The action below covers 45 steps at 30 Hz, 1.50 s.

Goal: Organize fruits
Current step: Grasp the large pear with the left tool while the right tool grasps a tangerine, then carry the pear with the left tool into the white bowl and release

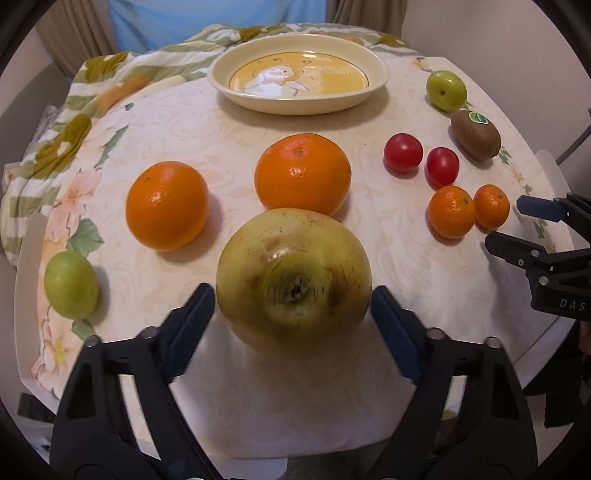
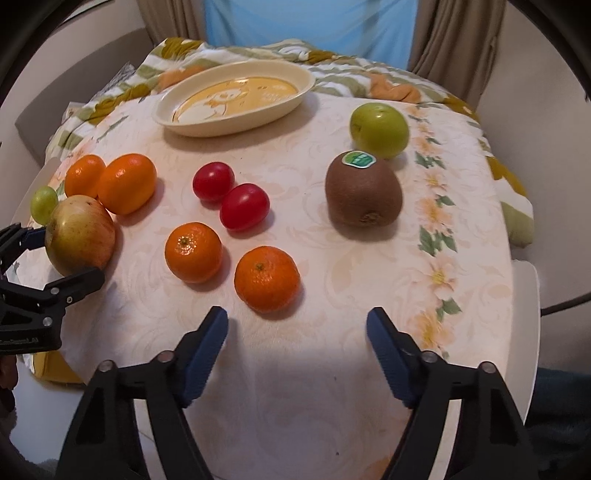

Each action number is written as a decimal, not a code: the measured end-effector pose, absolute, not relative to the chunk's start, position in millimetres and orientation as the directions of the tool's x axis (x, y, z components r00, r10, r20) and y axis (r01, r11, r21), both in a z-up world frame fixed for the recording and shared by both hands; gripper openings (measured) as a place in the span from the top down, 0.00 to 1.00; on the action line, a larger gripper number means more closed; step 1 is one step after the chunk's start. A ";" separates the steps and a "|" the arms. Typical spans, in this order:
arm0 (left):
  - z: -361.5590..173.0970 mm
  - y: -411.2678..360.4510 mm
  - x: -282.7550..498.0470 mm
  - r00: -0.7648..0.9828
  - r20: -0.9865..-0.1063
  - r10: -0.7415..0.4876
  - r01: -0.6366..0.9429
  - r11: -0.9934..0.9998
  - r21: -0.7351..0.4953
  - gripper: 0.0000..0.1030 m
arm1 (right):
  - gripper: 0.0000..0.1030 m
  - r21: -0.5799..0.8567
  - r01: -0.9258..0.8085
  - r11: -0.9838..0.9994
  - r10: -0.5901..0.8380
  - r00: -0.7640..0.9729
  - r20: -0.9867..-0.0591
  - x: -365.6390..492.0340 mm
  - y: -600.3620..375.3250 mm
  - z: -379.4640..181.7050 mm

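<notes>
A large yellow-green apple (image 1: 293,275) sits on the table between the open fingers of my left gripper (image 1: 293,306); whether the pads touch it I cannot tell. It also shows in the right wrist view (image 2: 79,234). Behind it lie two big oranges (image 1: 303,173) (image 1: 167,210). An empty cream oval dish (image 1: 373,59) stands at the far side. My right gripper (image 2: 297,332) is open and empty, just short of two small mandarins (image 2: 266,278) (image 2: 192,252). Two red tomatoes (image 2: 244,206), a kiwi (image 2: 364,194) and a green fruit (image 2: 379,129) lie beyond.
Another small green fruit (image 1: 71,285) lies near the table's left edge. A floral cloth (image 2: 439,236) covers the table, and a flowered blanket (image 1: 55,140) is bunched at the back and left. A person in a blue shirt (image 2: 314,26) is behind the table.
</notes>
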<state>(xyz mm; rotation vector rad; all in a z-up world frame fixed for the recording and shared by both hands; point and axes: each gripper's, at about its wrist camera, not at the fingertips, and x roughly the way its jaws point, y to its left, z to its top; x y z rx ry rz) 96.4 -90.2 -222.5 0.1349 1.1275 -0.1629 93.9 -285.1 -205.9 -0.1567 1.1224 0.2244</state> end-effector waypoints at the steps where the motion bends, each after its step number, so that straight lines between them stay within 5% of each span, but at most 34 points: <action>1: -223.7 -90.5 97.5 0.414 -0.908 -0.061 0.200 0.980 0.026 0.16 | 0.34 -0.010 -0.263 0.965 0.102 0.411 -0.906 94.9 -284.1 -206.6; 14: -227.3 -91.2 104.0 0.398 -0.916 -0.057 0.204 0.979 0.028 0.20 | 0.50 -0.010 -0.298 0.955 0.118 0.409 -0.905 108.7 -278.3 -208.9; 18: -226.8 -89.6 100.9 0.402 -0.914 -0.051 0.197 0.980 0.032 0.21 | 0.67 -0.021 -0.311 0.950 0.117 0.419 -0.900 109.0 -276.2 -207.2; 32: -209.9 -84.4 84.8 0.442 -0.896 -0.042 0.176 0.984 0.040 0.21 | 0.68 -0.025 -0.332 0.943 0.136 0.452 -0.882 102.0 -272.1 -192.6; 45: -131.9 -77.5 100.8 0.556 -0.830 -0.050 0.168 0.984 0.053 0.21 | 0.68 -0.011 -0.335 0.942 0.178 0.528 -0.830 114.4 -262.7 -122.3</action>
